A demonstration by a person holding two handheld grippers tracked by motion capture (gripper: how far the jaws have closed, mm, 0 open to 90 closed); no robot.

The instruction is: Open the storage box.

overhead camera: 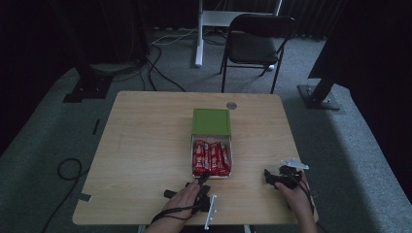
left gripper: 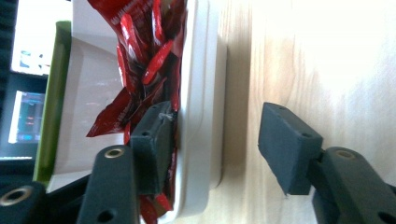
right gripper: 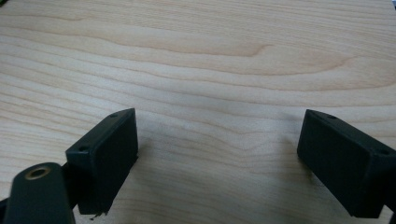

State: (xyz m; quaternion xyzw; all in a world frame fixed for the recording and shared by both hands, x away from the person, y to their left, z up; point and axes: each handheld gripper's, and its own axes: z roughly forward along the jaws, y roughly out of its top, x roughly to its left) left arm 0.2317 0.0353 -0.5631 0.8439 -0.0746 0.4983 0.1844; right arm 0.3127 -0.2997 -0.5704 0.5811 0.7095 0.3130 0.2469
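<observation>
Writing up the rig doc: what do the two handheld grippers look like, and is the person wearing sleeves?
Both are black two-jaw units. The left gripper and right gripper have blocky, dark rectangular pads with small screw holes, on black links with brass-coloured inserts. Each carries a grey three-cornered plate and trails a black cable. No sleeves are visible on the forearms.
</observation>
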